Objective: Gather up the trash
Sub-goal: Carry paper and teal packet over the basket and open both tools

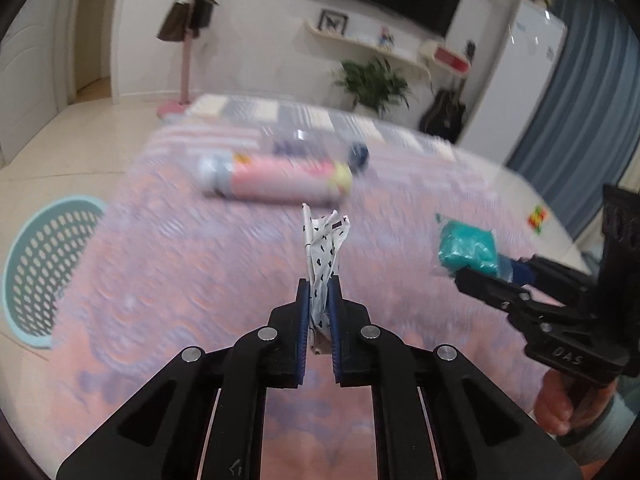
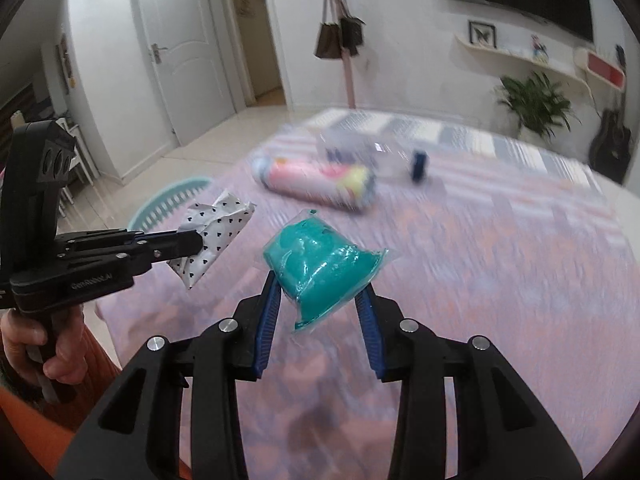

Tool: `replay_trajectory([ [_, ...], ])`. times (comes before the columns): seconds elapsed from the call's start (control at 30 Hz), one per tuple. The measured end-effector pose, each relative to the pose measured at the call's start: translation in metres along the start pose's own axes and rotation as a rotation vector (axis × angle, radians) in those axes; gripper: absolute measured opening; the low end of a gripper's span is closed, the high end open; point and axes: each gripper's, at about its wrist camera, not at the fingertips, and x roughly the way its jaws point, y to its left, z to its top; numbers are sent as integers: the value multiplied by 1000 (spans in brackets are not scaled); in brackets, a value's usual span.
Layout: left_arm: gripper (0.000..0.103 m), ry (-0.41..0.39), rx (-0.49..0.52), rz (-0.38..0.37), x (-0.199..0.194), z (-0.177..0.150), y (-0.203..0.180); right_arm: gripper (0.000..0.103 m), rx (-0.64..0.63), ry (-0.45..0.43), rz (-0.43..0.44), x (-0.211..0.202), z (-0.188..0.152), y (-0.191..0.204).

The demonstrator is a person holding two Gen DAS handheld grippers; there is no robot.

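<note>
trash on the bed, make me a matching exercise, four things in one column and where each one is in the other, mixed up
Things:
1. teal packet
2. heart-print wrapper
3. pink tube
4. basket

Places:
A. on the floor beside the bed
B. lying on the bed
C. held in the right tongs
D. held in the left tongs

Pairs: 1-C, 2-D, 3-B, 4-A
</note>
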Motion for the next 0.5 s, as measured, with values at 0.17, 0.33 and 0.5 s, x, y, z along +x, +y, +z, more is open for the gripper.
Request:
replay_trajectory([
  [0.17,8,-78,-92,12,-30,24,40,35,-44,-35,65,19,42,33],
  [0.33,8,-146,-172,63,-57,39,86,35,-114,-53,122,45,77,78],
  [0.5,8,-188,-260,100,-77,51,135,35,-148,-60,175,78,105,118],
])
